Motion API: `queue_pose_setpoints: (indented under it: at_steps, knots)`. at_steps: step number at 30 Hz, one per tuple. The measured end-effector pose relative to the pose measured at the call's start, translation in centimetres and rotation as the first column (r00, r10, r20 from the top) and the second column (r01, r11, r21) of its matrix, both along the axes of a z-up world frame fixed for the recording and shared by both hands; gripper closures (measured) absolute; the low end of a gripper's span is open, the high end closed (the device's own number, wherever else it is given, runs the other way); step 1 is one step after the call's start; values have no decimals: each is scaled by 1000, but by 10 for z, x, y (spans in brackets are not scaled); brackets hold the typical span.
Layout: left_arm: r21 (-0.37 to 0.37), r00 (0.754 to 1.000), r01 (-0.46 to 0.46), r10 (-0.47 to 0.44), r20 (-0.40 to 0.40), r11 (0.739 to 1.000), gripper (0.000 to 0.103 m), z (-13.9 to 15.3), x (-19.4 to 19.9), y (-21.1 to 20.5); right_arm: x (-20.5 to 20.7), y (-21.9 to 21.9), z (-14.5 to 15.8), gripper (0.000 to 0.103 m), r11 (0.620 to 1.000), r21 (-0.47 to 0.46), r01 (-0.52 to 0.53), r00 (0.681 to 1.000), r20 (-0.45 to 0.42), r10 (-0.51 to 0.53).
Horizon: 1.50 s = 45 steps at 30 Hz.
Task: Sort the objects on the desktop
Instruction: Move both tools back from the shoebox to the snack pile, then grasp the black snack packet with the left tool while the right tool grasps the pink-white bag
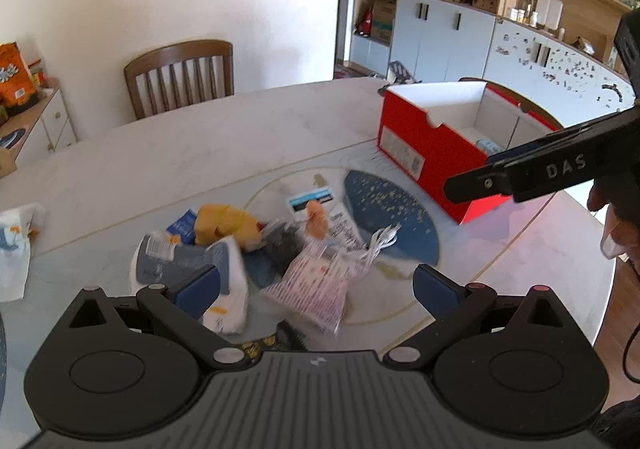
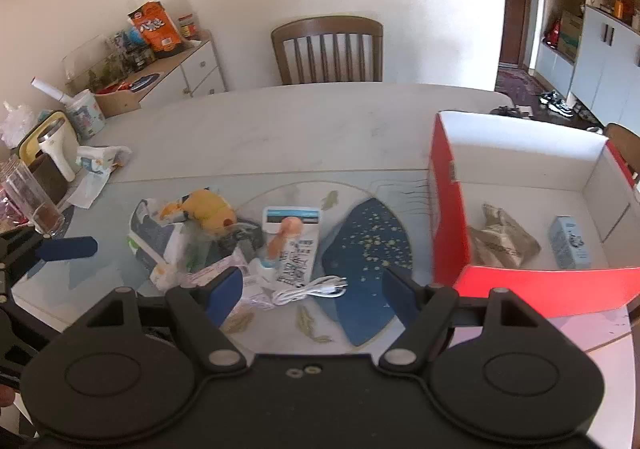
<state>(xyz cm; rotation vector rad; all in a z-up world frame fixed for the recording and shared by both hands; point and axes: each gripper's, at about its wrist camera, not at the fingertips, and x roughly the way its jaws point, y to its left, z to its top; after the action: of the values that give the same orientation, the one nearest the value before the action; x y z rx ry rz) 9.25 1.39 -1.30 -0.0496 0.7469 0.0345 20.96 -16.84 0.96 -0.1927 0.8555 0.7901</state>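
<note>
Pile of loose items sits mid-counter, on and beside the round blue-patterned inlay, well left of the red box [image 2: 448, 225].

Handling estimates, by item:
- White cable [image 2: 310, 290]: coiled, light, limp. Nearest the right hand-held gripper [image 2: 312, 293], lying just ahead of the gap between its pads. Best taken across the bundled middle; a pinch on a single loose strand would likely let the rest trail.
- Pink-printed packet [image 1: 316, 289]: thin film, crinkly, probably slippery. Grip a flat edge or corner. It lies just ahead of the left hand-held gripper [image 1: 316, 289].
- Yellow plush toy [image 2: 208, 211]: soft, compressible, light; any bite on the body should hold.
- Small orange figure [image 2: 286, 235] on a printed white card [image 2: 294, 245]: rigidity unclear, view is blurred. The card is flat and will be hard to lift off the counter [image 2: 280, 121].
- Blue-and-white pouch [image 1: 188, 269]: soft-sided, bulky, partly under the plush.

Both hand-held grippers stand with pads apart, nothing between them.

Obstructions: items overlap, so pulling one may drag neighbours. Box wall facing the pile is tall; loads need to clear its rim. Inside already: a crumpled brown bag [image 2: 502, 241] and a small carton [image 2: 570, 243]. A glass [image 2: 30, 201] and clutter stand at the far left edge, clear of the work.
</note>
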Motion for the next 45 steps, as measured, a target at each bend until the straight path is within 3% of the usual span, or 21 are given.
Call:
queue_pose_setpoints:
  at_steps: [19,41,45]
  knots:
    - [38,990,-107,110,-93,994,0,-55,-9,16,-27,56,-33,27,988,-36,-152,988,17,153]
    - [39,976,-188,191,-106,981,1,-91,2,25,-23,102,-82,28,950,-134,-282,958,24,287]
    - [46,974,-196,200,-107,980,5,-94,3,23,-25,108,-84,28,941,-147,-304,950,30,311]
